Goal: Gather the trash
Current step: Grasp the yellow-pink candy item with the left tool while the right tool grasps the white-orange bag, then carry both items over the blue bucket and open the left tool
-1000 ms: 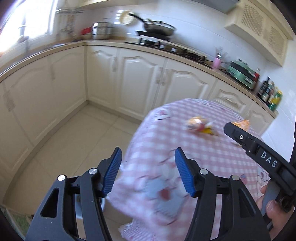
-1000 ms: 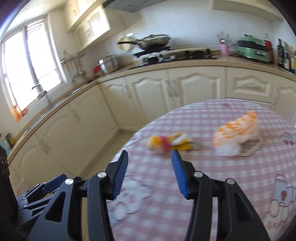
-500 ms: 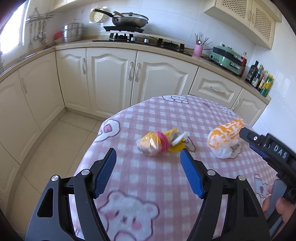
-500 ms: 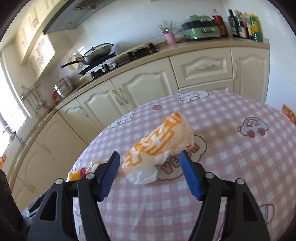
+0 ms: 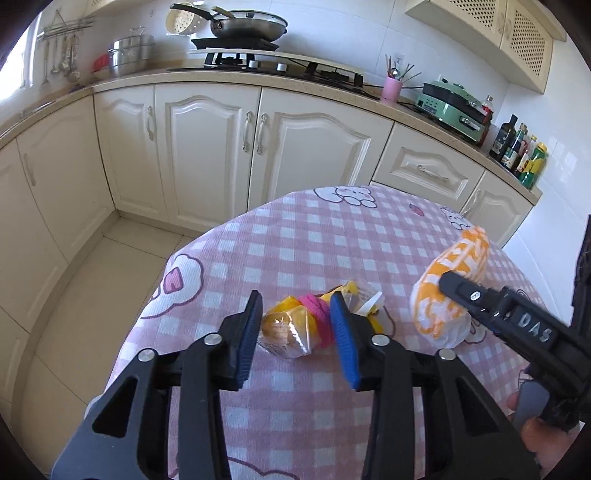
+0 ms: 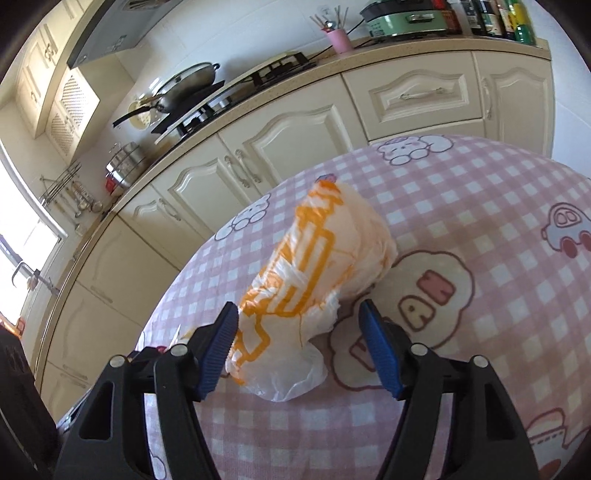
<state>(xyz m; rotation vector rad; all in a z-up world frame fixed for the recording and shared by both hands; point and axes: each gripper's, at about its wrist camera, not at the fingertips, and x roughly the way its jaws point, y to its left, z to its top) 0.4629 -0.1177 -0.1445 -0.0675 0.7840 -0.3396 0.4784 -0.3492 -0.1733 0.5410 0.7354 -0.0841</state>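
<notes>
A crumpled clear and yellow wrapper with a pink band (image 5: 295, 325) lies on the pink checked tablecloth (image 5: 295, 240). My left gripper (image 5: 297, 332) is open, its blue pads on either side of that wrapper. A white and orange plastic bag (image 6: 317, 269) lies further right; it also shows in the left wrist view (image 5: 447, 291). My right gripper (image 6: 301, 345) is open around the bag's near end, the left pad close against it.
The round table stands in a kitchen corner. Cream cabinets (image 5: 207, 147) and a counter with a stove, pan (image 5: 243, 22), pink utensil cup (image 5: 391, 88), green appliance and bottles run behind. Tiled floor (image 5: 92, 295) lies left of the table.
Both grippers moved forward and down to the table. The left jaws narrowed around the wrapper; the right gripper closed in on the orange bag.
</notes>
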